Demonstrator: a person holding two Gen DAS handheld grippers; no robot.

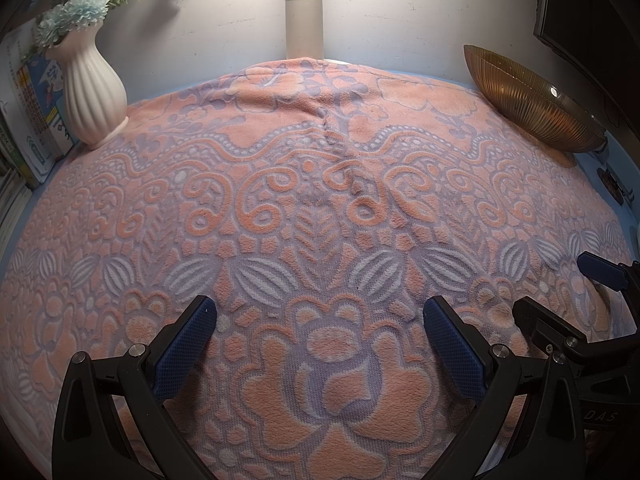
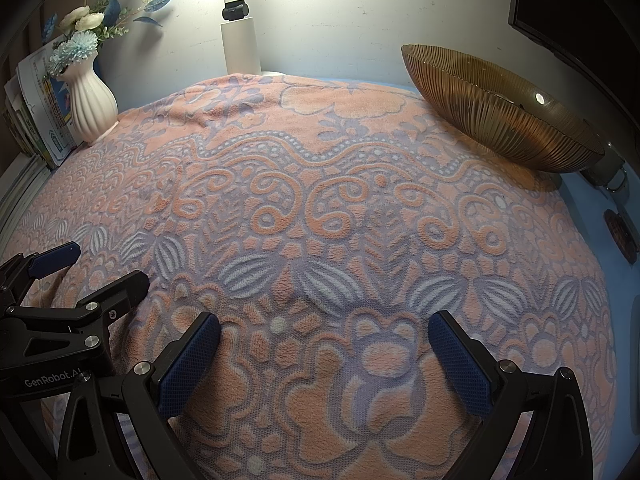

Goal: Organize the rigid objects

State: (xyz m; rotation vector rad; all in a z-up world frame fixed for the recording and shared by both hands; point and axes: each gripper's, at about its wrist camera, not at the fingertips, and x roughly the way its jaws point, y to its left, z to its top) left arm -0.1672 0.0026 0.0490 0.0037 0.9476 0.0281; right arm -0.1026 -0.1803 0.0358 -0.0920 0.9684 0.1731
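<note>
Both claws gape over bare blanket; bowl at far-right edge

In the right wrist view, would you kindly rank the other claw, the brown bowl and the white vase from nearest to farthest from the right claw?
1. Left claw, beside it, lower left.
2. Brown bowl, far right.
3. White vase, far left corner.

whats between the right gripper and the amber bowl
Only bare patterned blanket: the right wrist view shows nothing lying between the open right gripper and the amber ribbed bowl.
</note>
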